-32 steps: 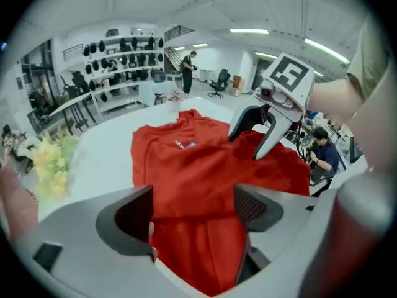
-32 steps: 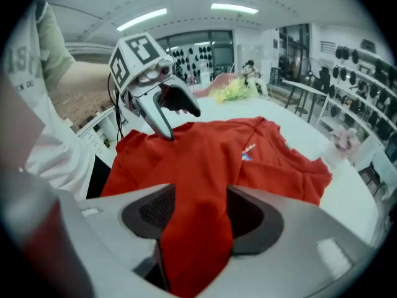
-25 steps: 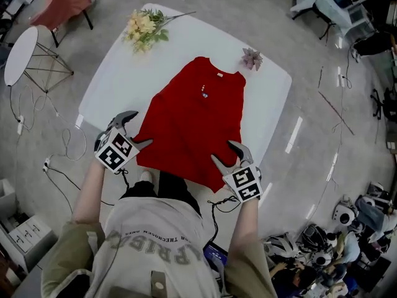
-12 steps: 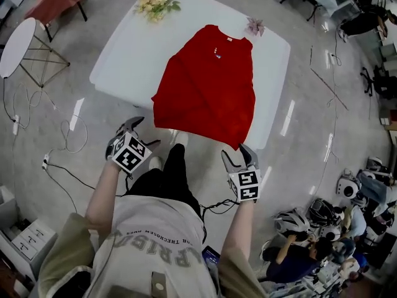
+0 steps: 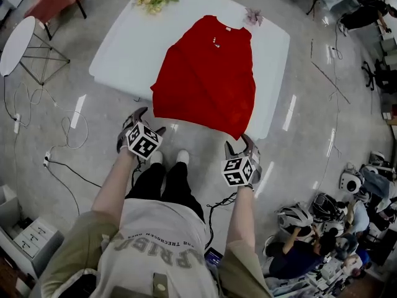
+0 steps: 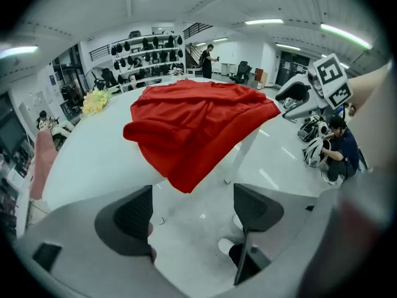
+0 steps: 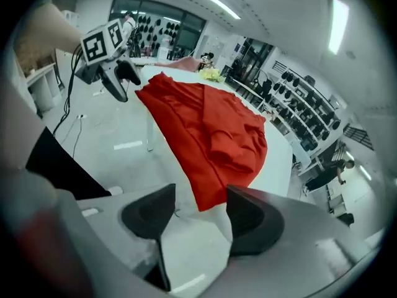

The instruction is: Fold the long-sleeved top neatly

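**On the white table (image 5: 118, 54): long-sleeved top (image 5: 205, 73), hem draped off the near edge**

Top sits dead ahead at 12 o'clock, collar far. Left gripper (image 5: 147, 120) is off the hem's 7 o'clock corner and right gripper (image 5: 239, 144) off 5 o'clock. Both are part-open with nothing between the jaws, clear of the cloth. Fabric looks light and limp, likely slidy on the smooth table. Pinch the hem corners or shoulder seams, not mid-panel.

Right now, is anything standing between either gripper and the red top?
Nothing visible does. The left gripper and right gripper, both open and empty, are just short of the table; the red top drapes over its near edge straight ahead, with only floor between.
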